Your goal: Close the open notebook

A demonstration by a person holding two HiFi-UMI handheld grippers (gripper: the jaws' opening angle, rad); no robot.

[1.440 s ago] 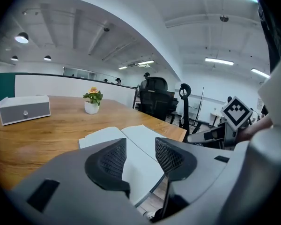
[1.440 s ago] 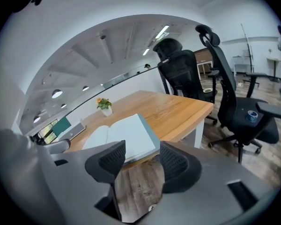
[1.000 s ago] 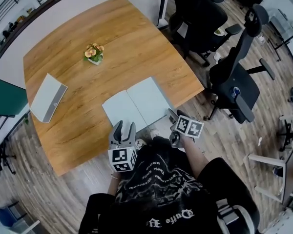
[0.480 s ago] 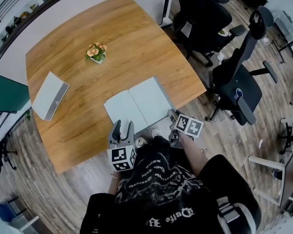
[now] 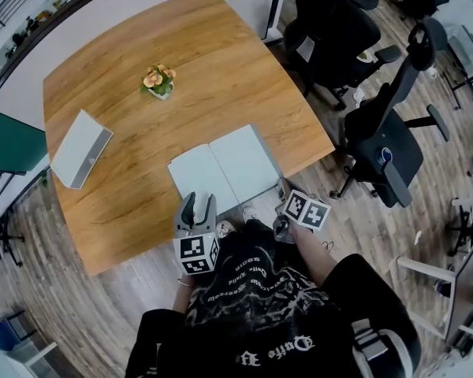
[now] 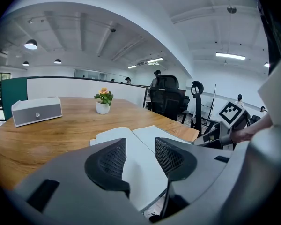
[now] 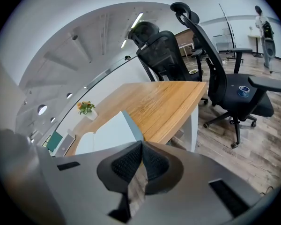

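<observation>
Where the wooden table [image 5: 221, 69] meets its left edge, a grey box [image 5: 79, 148] with a darker front lies flat, well apart from everything else. Further in, toward the far edge, a small white pot of orange flowers [image 5: 159, 81] stands upright on bare wood.

At the table's near edge the left gripper [image 5: 199, 205] points in over the wood with its jaws held apart. In the left gripper view the pale left page of the notebook [image 5: 225, 168] shows in the gap between the pads, and neither pad presses on it. The marker cube behind the jaws sits over the floor, just off the table.

The notebook lies open and flat, both pale pages up and the spine running away from the person. It sits near the near right corner of the table, and its nearest side reaches the near edge.

Just right of the notebook's near right corner is the right gripper [image 5: 282, 191], tilted downward. Its jaws have just been closing, and in the right gripper view the pads now meet at their tips. That corner of the notebook lies right at those tips. I cannot tell whether a cover or page is caught there. Below the tips only floor shows through.

Past the table's right edge, two black office chairs [image 5: 382, 144] stand on the plank floor.
</observation>
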